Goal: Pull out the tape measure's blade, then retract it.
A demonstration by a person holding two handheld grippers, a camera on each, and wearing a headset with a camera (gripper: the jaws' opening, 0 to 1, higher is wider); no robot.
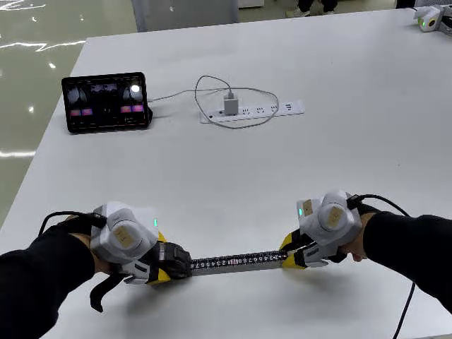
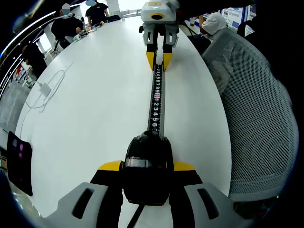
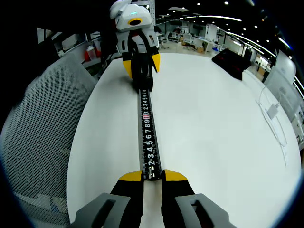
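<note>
A: Head view first. Where's the tape measure?
B: Its black case (image 1: 176,260) is near the front edge of the desk (image 1: 282,162), clamped in the left gripper (image 1: 169,263). The blade (image 1: 236,261) runs across to the right gripper (image 1: 288,254), which pinches the tip.
A: And the left gripper view?
B: The jaws are snug on both flanks of the case, with the blade straight ahead. I'd hold that line, since a twist could kink it.
A: Right gripper view?
B: The jaws are narrow, closed onto the blade's end. For the retract, I'd walk the tip slowly back toward the case rather than let it snap.
</note>
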